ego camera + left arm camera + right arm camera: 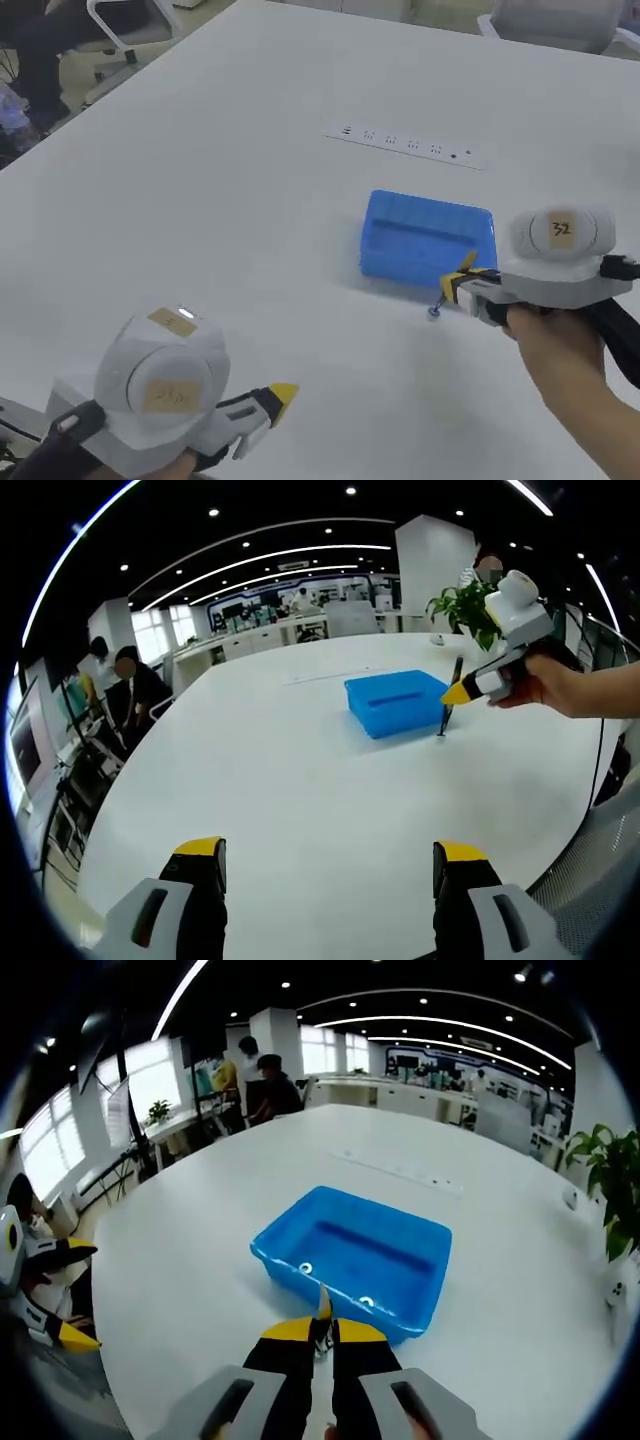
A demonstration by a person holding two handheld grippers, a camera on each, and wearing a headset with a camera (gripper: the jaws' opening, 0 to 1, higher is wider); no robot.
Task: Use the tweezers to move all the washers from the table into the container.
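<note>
My head view looks forward and down at the white worktop (250,200) from close above. My left gripper view sits low and well back, facing across the worktop to the blue container (397,702). My right gripper view peers into that same container from just beside it.

Bright, even ceiling lights leave soft shadows on the white table (250,200); gripper views bend strongly at their edges.

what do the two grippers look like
The left gripper and right gripper match: pale grey rounded plastic bodies, yellow-tipped jaws and a domed round top carrying a tan sticker. The right one's sticker reads 32; the left one's writing is too blurred to read.
</note>
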